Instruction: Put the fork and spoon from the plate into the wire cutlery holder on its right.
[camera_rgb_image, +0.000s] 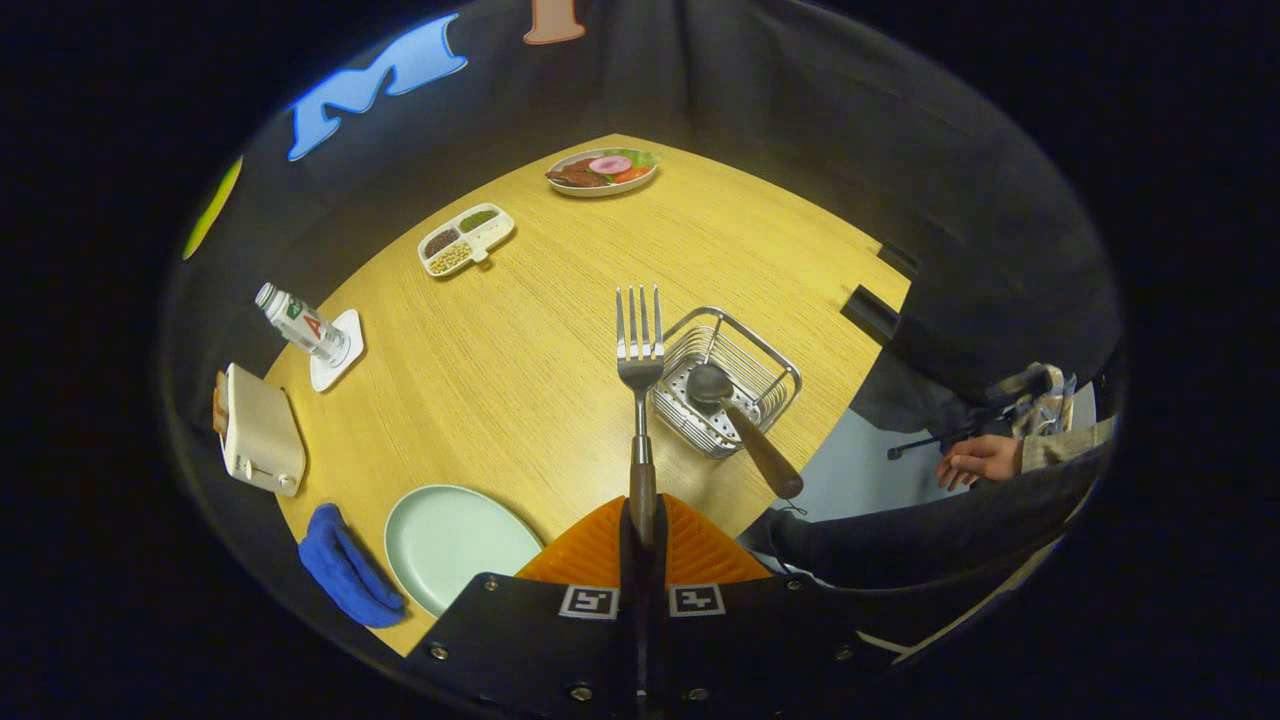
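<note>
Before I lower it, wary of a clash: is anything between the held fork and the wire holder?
The hand-held gripper is shut on the fork. The spoon already leans in the wire holder, occupying its near side; nothing else intervenes.

Wooden table, dark cloth walls, pale floor.

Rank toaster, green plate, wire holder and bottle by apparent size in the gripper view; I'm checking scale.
1. Green plate
2. Wire holder, toaster: alike, unranked
3. Bottle
Gripper grips the fork.
</note>
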